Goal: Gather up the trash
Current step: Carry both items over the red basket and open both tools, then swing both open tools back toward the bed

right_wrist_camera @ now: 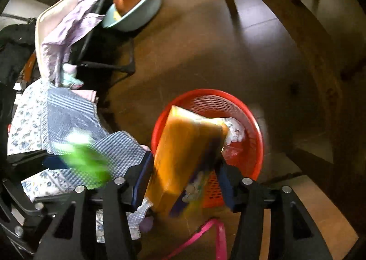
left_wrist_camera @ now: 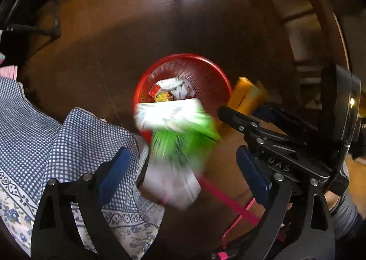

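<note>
blue-padded fingers of the left gripper (left_wrist_camera: 183,175) stand wide apart, and a green and white wrapper (left_wrist_camera: 176,136), smeared by blur, sits between them without touching either pad, just above the near rim of the red basket (left_wrist_camera: 219,70). the right gripper (right_wrist_camera: 185,182) has its jaws partly apart around an orange box (right_wrist_camera: 183,152) that tilts over the basket's near edge; its pads look close to the box, though i cannot tell if they press on it. inside the basket lie crumpled papers (left_wrist_camera: 173,89). beside the basket hangs a blue checked cloth (left_wrist_camera: 45,123), and beyond it a pale blue bowl (right_wrist_camera: 135,15) stands on the floor.
</note>
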Action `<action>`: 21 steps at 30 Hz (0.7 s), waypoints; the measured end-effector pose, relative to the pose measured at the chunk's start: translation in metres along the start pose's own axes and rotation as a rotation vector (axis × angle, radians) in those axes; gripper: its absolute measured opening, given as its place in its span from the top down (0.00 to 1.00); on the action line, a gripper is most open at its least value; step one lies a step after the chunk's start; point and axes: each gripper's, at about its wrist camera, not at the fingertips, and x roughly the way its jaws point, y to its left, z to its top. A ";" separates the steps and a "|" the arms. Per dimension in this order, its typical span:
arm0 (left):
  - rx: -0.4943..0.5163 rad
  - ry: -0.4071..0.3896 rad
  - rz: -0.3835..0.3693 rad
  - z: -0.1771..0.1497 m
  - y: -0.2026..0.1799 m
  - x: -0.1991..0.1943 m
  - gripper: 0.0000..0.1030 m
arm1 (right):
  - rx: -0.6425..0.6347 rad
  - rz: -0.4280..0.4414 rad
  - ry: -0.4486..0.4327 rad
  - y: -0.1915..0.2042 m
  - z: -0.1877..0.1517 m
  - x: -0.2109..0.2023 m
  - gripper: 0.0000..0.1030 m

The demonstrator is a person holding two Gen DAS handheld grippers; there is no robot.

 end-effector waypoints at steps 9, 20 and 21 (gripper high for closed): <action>-0.057 -0.063 -0.009 0.000 0.005 -0.017 0.12 | -0.017 -0.032 -0.011 -0.004 0.004 -0.008 0.47; -0.128 -0.372 0.107 -0.039 0.012 -0.101 0.12 | -0.199 -0.102 -0.123 0.060 0.006 -0.064 0.43; -0.136 -0.394 0.114 -0.043 0.015 -0.108 0.12 | -0.216 -0.110 -0.142 0.068 0.007 -0.070 0.42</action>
